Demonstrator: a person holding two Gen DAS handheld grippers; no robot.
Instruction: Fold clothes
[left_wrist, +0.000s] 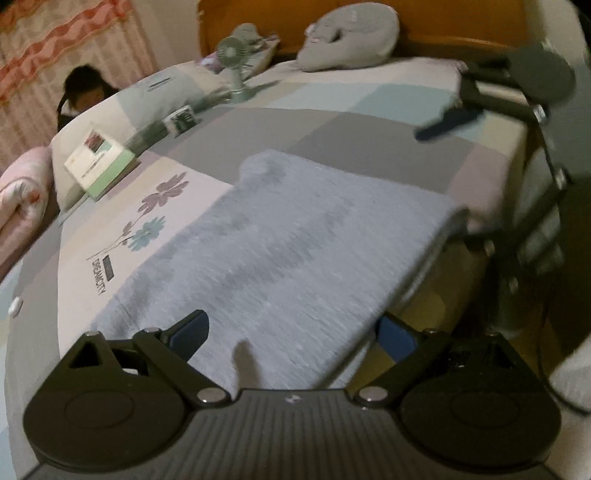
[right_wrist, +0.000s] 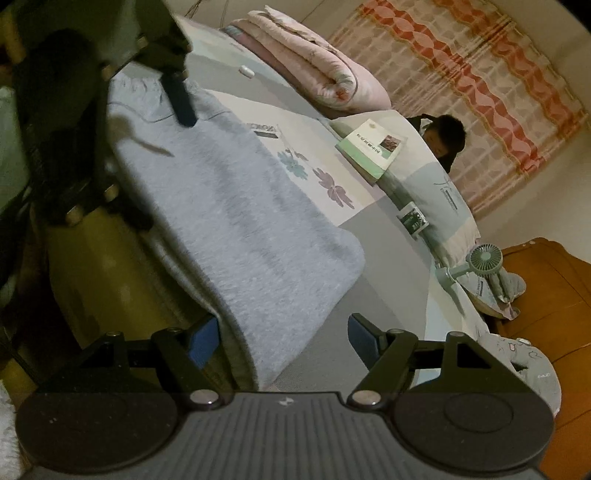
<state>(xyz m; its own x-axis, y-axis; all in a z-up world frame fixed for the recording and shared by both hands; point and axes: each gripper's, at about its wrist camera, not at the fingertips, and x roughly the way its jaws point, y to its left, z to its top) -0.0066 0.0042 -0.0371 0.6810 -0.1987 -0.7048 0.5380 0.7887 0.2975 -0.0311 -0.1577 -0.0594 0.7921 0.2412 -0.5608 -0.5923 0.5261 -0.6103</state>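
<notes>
The grey garment (left_wrist: 295, 240) is laid along the bed's (left_wrist: 332, 122) near edge, straddled at opposite ends by the spread, empty left gripper (left_wrist: 291, 332) and right gripper (right_wrist: 282, 341).

dim indoor light | soft motion blur | fisheye-bent edges

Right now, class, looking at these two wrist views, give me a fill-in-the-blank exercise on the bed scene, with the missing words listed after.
1. The garment spread on the bed is light ____ in colour.
2. Both the left gripper and the right gripper have their jaws ____.
3. A green and white ____ lies on the pillow.
4. The small green fan stands near the ____ headboard.

Missing words: blue; open; book; wooden
</notes>
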